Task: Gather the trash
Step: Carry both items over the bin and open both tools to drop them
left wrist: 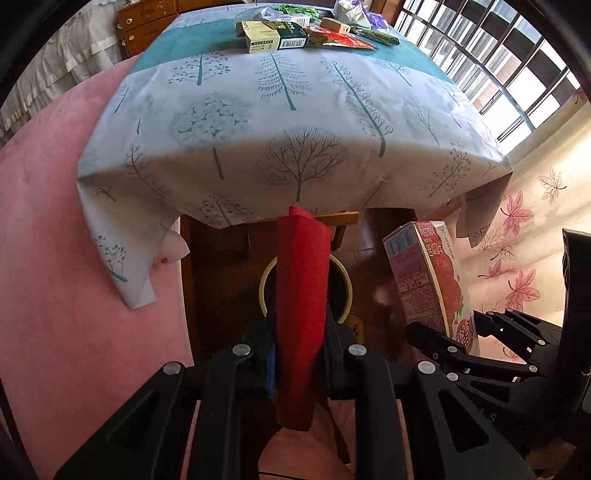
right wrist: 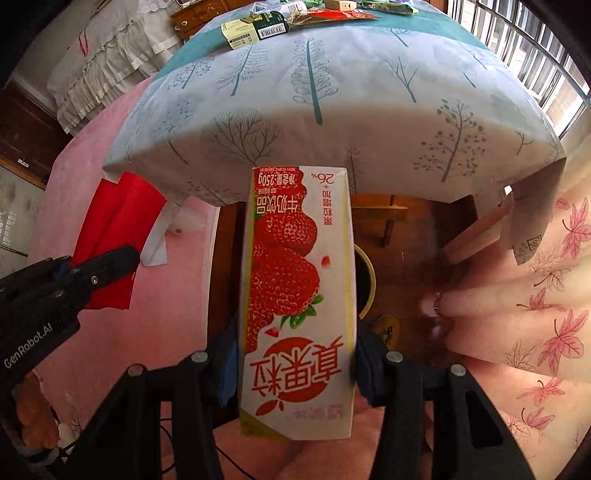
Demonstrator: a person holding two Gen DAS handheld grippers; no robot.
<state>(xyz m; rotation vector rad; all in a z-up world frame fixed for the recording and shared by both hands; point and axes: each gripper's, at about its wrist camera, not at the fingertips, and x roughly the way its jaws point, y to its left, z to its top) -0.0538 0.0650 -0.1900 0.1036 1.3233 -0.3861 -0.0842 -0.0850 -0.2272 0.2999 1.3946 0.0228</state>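
Note:
My left gripper [left wrist: 300,354] is shut on a folded red paper [left wrist: 301,295], which stands up between its fingers above a round cream-rimmed bin [left wrist: 341,275] on the dark floor under the table. My right gripper [right wrist: 295,354] is shut on a strawberry milk carton [right wrist: 295,295], held upright with the same bin [right wrist: 365,280] partly hidden behind it. From the left wrist view the carton [left wrist: 424,280] and the right gripper [left wrist: 461,343] show at the right. In the right wrist view the left gripper [right wrist: 107,269] and its red paper [right wrist: 118,229] appear at the left.
A table with a tree-print cloth [left wrist: 280,122] fills the upper view; boxes and wrappers [left wrist: 280,35] lie at its far end. A pink cover [left wrist: 48,240] lies at the left, a leaf-print curtain [left wrist: 524,258] at the right, a barred window [left wrist: 517,66] behind.

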